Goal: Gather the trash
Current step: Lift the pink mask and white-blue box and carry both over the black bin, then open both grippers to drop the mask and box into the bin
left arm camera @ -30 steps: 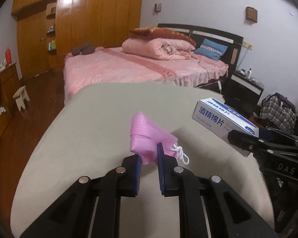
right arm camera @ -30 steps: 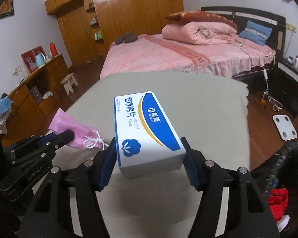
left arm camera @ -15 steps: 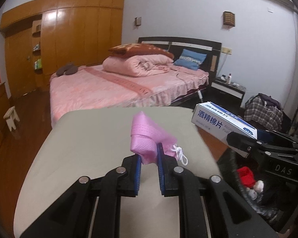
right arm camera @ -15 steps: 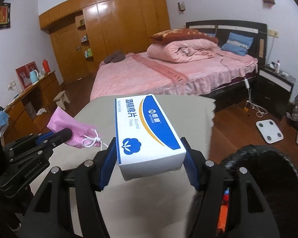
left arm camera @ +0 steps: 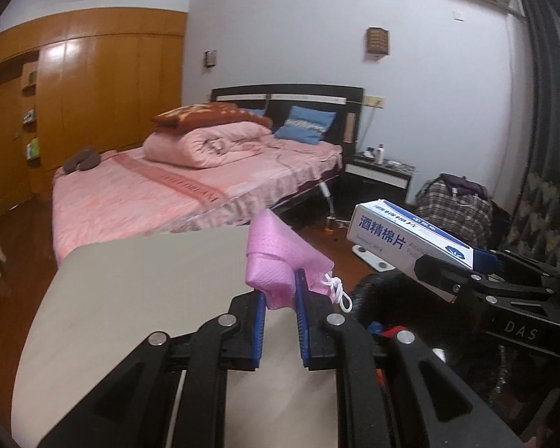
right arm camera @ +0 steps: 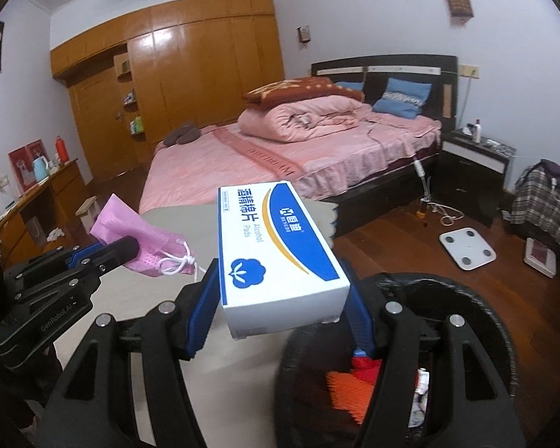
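My left gripper [left arm camera: 280, 291] is shut on a crumpled pink face mask [left arm camera: 276, 257] with white ear loops, held above the right edge of the beige table [left arm camera: 130, 298]. My right gripper [right arm camera: 280, 298] is shut on a white and blue alcohol pads box [right arm camera: 276, 246], held over the rim of a black trash bin [right arm camera: 448, 298] with red and orange trash inside. The mask [right arm camera: 138, 239] and left gripper [right arm camera: 104, 257] show at left in the right wrist view. The box [left arm camera: 407, 239] shows at right in the left wrist view, above the bin [left arm camera: 384, 291].
A pink bed [right arm camera: 298, 149] stands beyond the table. A black nightstand [right arm camera: 478, 164], a white floor scale [right arm camera: 466, 248] and a plaid bag [right arm camera: 548, 201] are at right on the wood floor. A wooden wardrobe [right arm camera: 186, 86] and desk [right arm camera: 37, 205] are at left.
Both grippers have swung right with their loads, from over the table to its right edge. The black bin has come into view under the box.
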A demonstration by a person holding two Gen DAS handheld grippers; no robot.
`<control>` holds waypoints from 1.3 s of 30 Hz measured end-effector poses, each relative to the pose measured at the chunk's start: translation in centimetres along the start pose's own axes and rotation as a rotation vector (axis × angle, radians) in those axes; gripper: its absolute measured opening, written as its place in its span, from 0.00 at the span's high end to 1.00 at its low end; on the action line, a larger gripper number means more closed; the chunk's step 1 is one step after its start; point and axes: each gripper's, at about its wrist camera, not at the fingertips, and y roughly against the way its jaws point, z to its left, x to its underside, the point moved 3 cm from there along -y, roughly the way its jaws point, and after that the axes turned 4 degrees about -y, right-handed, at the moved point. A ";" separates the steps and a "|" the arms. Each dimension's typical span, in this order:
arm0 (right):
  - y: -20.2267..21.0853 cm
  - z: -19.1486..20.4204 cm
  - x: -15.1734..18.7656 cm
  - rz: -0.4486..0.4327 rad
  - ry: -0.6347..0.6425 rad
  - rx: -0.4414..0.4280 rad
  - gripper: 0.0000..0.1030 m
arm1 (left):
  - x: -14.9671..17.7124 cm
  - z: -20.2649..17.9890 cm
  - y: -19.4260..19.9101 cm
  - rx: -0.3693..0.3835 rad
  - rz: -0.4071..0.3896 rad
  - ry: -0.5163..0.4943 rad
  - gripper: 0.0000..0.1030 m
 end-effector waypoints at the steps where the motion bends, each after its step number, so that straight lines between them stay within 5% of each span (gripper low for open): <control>1: 0.5 -0.7 0.0 -0.006 -0.004 0.010 0.43 | -0.2 -0.6 0.0 0.009 -0.004 -0.007 0.86; 17: 3.5 -7.6 1.5 -0.024 -0.057 0.117 0.47 | -1.0 -8.6 -2.7 0.139 0.013 -0.083 0.86; 39: 3.8 -14.4 1.9 -0.033 -0.123 0.213 0.47 | -1.4 -14.8 -7.4 0.232 0.041 -0.147 0.86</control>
